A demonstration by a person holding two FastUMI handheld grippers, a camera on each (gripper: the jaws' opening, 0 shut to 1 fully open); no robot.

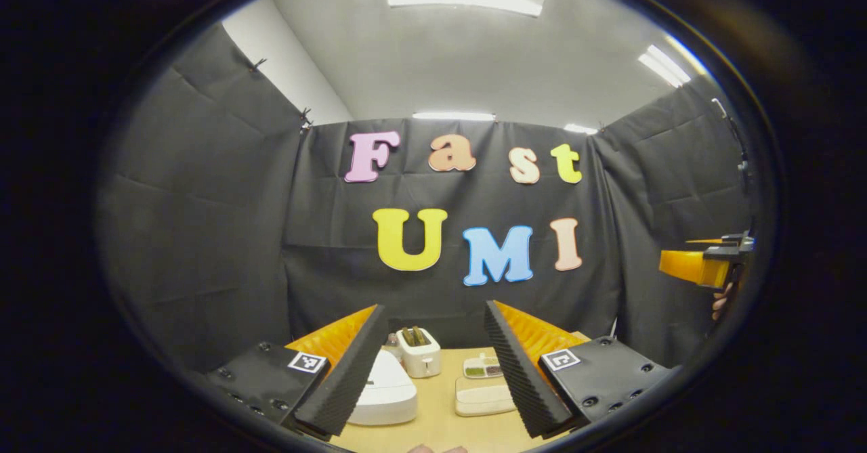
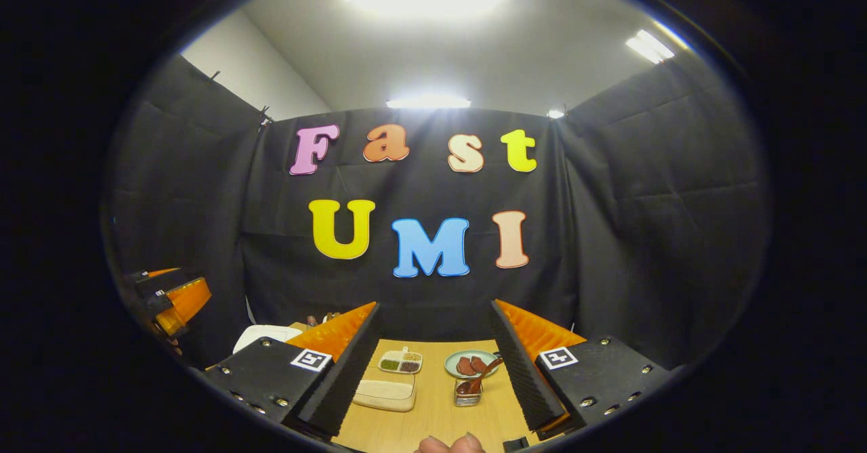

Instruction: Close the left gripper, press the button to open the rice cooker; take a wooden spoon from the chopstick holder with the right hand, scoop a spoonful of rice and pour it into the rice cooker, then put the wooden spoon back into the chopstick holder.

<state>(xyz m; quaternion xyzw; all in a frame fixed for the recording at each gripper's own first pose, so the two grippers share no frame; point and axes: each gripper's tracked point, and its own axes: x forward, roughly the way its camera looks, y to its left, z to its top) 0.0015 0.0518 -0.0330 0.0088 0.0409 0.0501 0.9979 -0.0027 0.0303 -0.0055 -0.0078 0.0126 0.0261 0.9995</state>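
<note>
In your left gripper view, your left gripper (image 1: 433,365) hangs above the desk (image 1: 440,426) with its jaws wide apart and nothing between them. The white rice cooker (image 1: 386,392) sits on the desk just behind the left finger, its lid down. Beyond it stands a white toaster (image 1: 420,353); to the right lie a flat cream box (image 1: 482,397) and, farther back, a small divided dish (image 1: 482,368). At the far right edge, well apart from these, your right gripper (image 1: 704,263) shows with a hand on it. In your right gripper view, your right gripper (image 2: 433,365) also has its jaws wide apart and empty. Between the fingers, the chopstick holder (image 2: 467,393) stands on the desk with the wooden spoon (image 2: 477,380) leaning in it, just before a green plate (image 2: 471,363). Your left gripper (image 2: 173,300) is at the left edge.
</note>
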